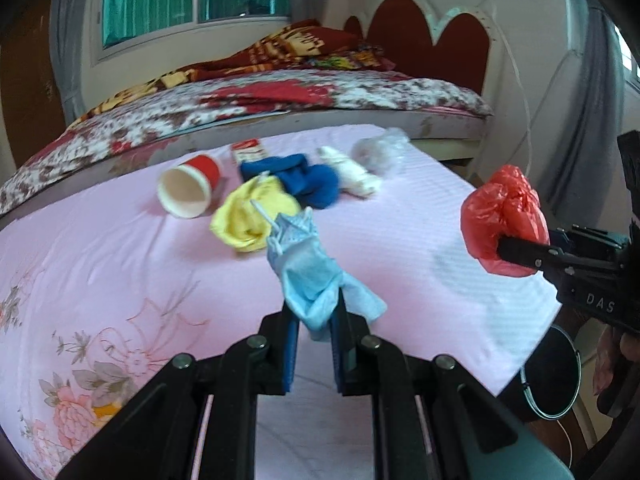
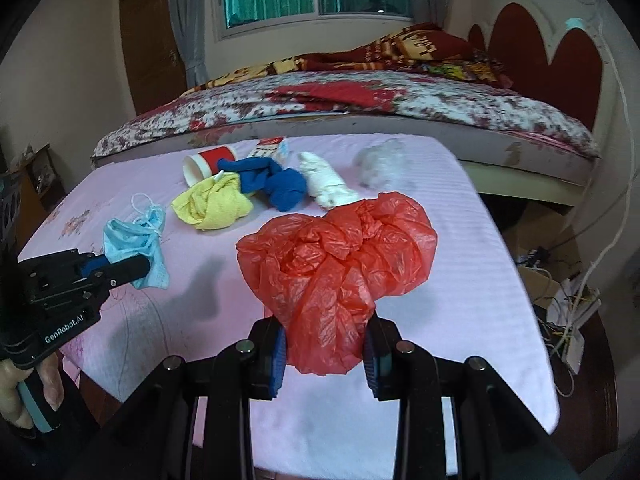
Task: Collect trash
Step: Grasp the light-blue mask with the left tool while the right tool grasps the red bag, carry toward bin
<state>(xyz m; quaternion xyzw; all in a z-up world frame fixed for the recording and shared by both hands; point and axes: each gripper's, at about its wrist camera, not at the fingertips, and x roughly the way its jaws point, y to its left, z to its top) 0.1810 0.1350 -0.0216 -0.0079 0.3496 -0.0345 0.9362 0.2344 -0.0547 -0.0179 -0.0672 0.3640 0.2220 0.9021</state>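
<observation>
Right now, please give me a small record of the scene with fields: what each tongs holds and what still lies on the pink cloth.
left tongs: shut on blue face mask, lifted
right tongs: shut on red plastic bag, lifted
surface: pink cloth
lying on it: red paper cup on its side; yellow cloth; blue cloth; white wad; clear plastic wrap; small red-white carton
behind: bed

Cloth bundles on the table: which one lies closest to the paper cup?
The yellow cloth, crumpled right beside the tipped red paper cup. The blue cloth sits farther right, and the white one beyond that.
</observation>
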